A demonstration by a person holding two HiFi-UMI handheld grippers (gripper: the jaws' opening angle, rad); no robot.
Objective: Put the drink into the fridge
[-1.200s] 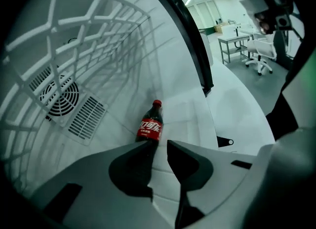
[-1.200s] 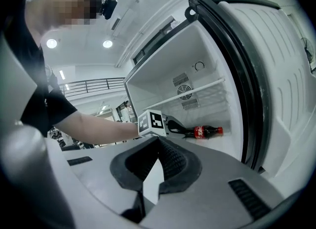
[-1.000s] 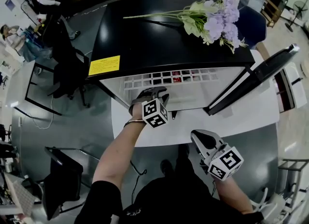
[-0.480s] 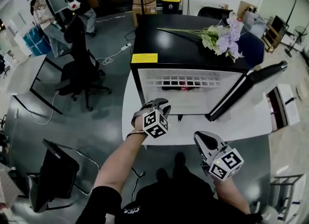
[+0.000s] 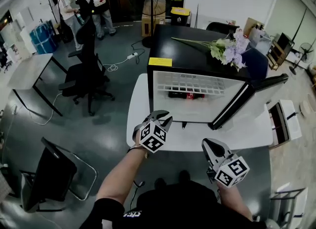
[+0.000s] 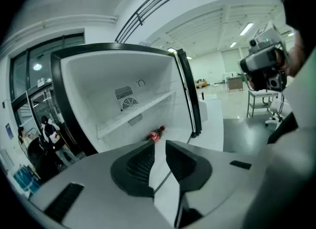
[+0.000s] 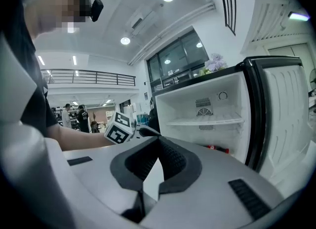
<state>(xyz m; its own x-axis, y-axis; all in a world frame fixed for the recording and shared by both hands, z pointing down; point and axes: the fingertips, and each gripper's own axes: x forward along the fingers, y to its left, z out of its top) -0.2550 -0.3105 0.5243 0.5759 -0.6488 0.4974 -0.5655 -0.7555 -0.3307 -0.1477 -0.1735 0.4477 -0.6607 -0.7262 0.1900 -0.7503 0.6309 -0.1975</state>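
Note:
The drink, a red-labelled cola bottle [image 5: 185, 95], lies on its side on the floor of the open white fridge [image 5: 197, 82]. The left gripper view shows the bottle [image 6: 156, 134] just beyond the jaws, and the right gripper view has it [image 7: 219, 148] low in the fridge. My left gripper [image 5: 165, 116] hovers in front of the fridge mouth. Its jaws are closing to a narrow gap with nothing between them [image 6: 159, 144]. My right gripper [image 5: 206, 143] hangs lower right, away from the fridge, its tips together and empty [image 7: 158, 139].
The fridge door [image 5: 247, 99] swings open to the right. The fridge stands on a white table [image 5: 143, 134]. Purple flowers [image 5: 227, 48] lie on its black top. An office chair [image 5: 91, 70] and a desk [image 5: 24, 70] stand to the left, with people [image 5: 79, 1] at the back.
My left gripper has drawn back from the fridge opening toward me. The head view has pulled away and now shows more of the room. The bottle stays inside the fridge.

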